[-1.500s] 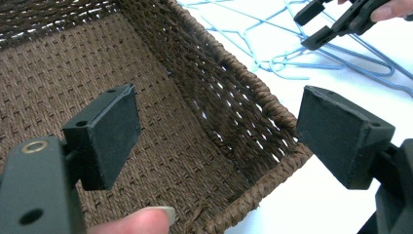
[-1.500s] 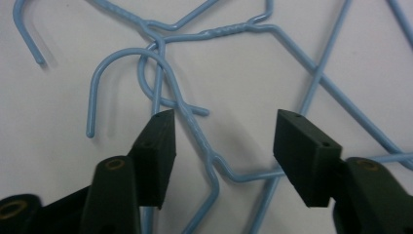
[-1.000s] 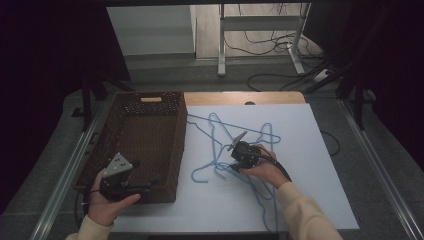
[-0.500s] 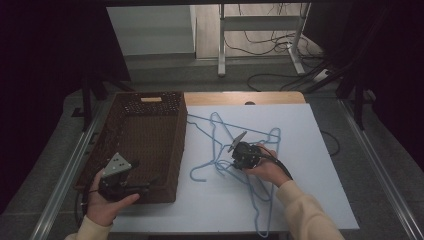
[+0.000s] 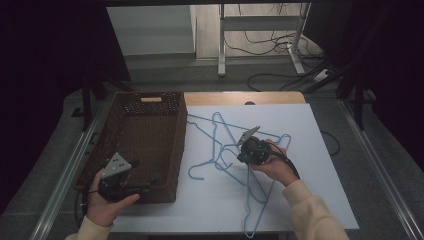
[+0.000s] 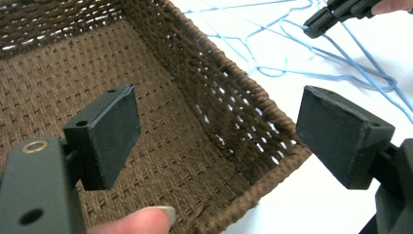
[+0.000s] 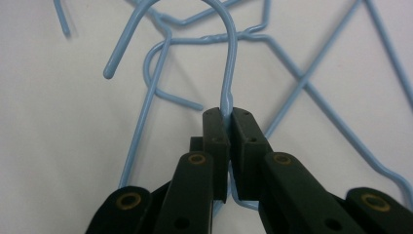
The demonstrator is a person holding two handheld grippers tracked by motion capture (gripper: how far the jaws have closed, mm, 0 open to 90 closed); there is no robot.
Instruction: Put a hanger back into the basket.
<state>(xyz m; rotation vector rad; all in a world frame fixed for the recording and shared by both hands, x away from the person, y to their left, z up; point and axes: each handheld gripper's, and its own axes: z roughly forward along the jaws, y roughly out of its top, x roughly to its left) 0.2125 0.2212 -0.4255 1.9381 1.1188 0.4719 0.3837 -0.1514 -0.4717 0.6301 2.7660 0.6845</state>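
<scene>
From above, I see a white table top (image 5: 310, 130) with a brown woven basket (image 5: 172, 150) on its left part; I place everything else against that basket. To the basket's right, several light blue wire hangers (image 5: 220, 135) lie tangled flat on the table, the nearest just beside the basket's right wall. My right gripper (image 5: 239, 156) sits over that tangle, well right of the basket, held in the right hand (image 5: 272, 162). Its jaws are clenched on the neck of one blue hanger (image 7: 226, 73), just below the hook (the hook curves up and away from the jaw tips). My left gripper (image 5: 142, 188) is at the basket's near edge, held in the left hand (image 5: 102, 205). Its jaws stand wide apart, gripping nothing, and frame the basket's near right corner (image 6: 272, 165).
</scene>
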